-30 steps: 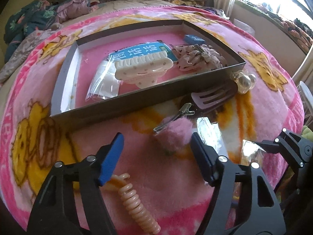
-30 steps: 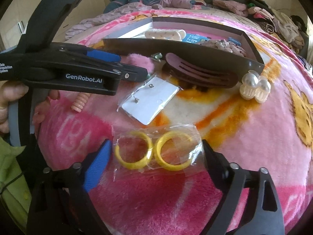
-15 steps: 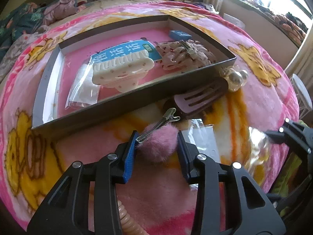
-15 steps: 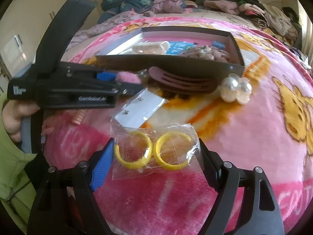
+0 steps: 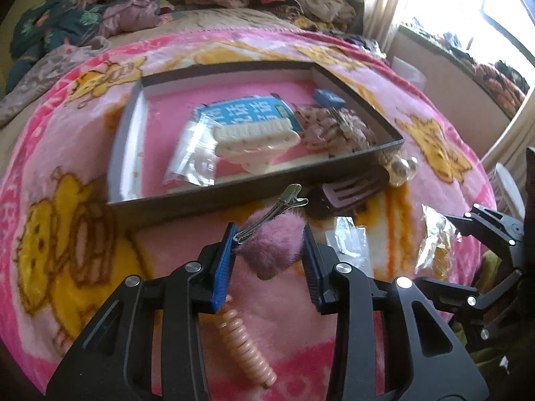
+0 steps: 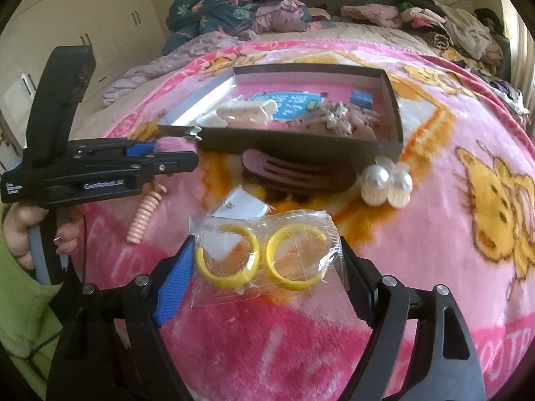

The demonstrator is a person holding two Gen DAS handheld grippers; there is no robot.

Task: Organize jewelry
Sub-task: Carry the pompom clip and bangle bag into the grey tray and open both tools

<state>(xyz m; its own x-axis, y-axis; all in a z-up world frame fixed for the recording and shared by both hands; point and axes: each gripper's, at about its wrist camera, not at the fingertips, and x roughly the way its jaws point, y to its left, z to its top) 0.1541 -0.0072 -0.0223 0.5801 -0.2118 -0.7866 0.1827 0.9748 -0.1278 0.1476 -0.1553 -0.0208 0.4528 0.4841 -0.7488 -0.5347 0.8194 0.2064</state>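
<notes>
My left gripper (image 5: 267, 250) is shut on a fluffy pink pom-pom hair clip (image 5: 272, 250) with a metal clip, held above the blanket just in front of the dark tray (image 5: 234, 197). It also shows in the right wrist view (image 6: 174, 148), where the pom-pom (image 6: 174, 143) sits between its fingers. My right gripper (image 6: 267, 260) is shut on a clear bag with two yellow hoop earrings (image 6: 264, 257), lifted above the blanket. The tray (image 6: 301, 143) holds a cream claw clip (image 5: 254, 143), a blue packet (image 5: 247, 112) and a patterned scrunchie (image 5: 337, 127).
On the pink blanket lie a peach coil hair tie (image 5: 247, 347), a mauve claw clip (image 6: 297, 173), a pearl clip (image 6: 386, 183) and a small earring card in a bag (image 6: 240, 205). Piled clothes lie behind the tray. A window is at right.
My left gripper closed on the pink pom-pom clip and lifted it toward the tray. My right gripper rose with the earring bag.
</notes>
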